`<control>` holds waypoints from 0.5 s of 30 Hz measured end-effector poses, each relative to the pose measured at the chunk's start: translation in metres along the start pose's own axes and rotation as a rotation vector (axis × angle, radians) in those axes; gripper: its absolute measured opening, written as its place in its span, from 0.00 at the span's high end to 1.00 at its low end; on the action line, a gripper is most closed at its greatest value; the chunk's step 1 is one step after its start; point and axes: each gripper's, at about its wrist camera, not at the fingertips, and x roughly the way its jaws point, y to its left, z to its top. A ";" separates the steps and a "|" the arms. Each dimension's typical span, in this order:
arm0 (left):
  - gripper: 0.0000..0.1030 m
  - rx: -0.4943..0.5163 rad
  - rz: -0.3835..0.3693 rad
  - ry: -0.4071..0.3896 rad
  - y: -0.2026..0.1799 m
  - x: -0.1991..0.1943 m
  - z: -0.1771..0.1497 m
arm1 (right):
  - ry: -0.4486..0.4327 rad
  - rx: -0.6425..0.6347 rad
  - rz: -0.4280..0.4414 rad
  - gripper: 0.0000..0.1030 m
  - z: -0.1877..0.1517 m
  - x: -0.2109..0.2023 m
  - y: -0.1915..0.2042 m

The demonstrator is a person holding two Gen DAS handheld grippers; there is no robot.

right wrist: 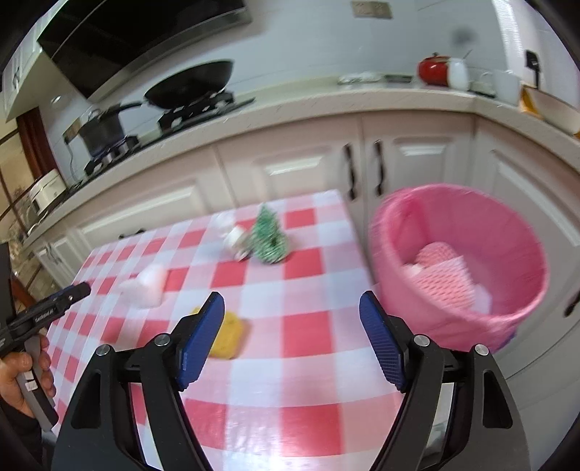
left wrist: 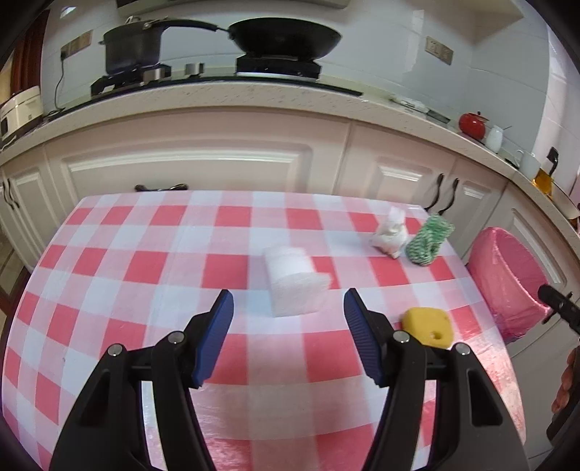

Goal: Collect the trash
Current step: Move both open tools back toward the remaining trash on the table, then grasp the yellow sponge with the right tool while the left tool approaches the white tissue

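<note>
On the red-and-white checked table [left wrist: 145, 261] lie a white foam block [left wrist: 293, 282], a yellow sponge [left wrist: 429, 326], a crumpled white wad [left wrist: 389, 235] and a green-and-white mesh wrap [left wrist: 427, 241]. My left gripper [left wrist: 288, 300] is open and empty, just short of the foam block. My right gripper [right wrist: 291, 304] is open and empty over the table's right part, with the yellow sponge [right wrist: 226, 335] by its left finger. The pink-lined bin [right wrist: 460, 261] stands off the table's right edge with pink mesh foam [right wrist: 444, 279] inside.
White kitchen cabinets [left wrist: 188, 163] and a counter with a stove, a pot [left wrist: 132, 47] and a wok [left wrist: 286, 34] stand behind the table. A red pot [left wrist: 471, 125] and white cups sit on the counter at the right. The left gripper shows in the right wrist view [right wrist: 47, 311].
</note>
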 end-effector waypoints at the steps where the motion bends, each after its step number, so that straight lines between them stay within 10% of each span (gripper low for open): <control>1: 0.41 -0.005 0.002 0.004 0.003 0.001 -0.001 | 0.013 -0.005 0.011 0.29 -0.003 0.006 0.007; 15: 0.41 -0.039 0.016 0.046 0.025 0.026 -0.006 | 0.128 -0.043 0.057 0.26 -0.021 0.068 0.061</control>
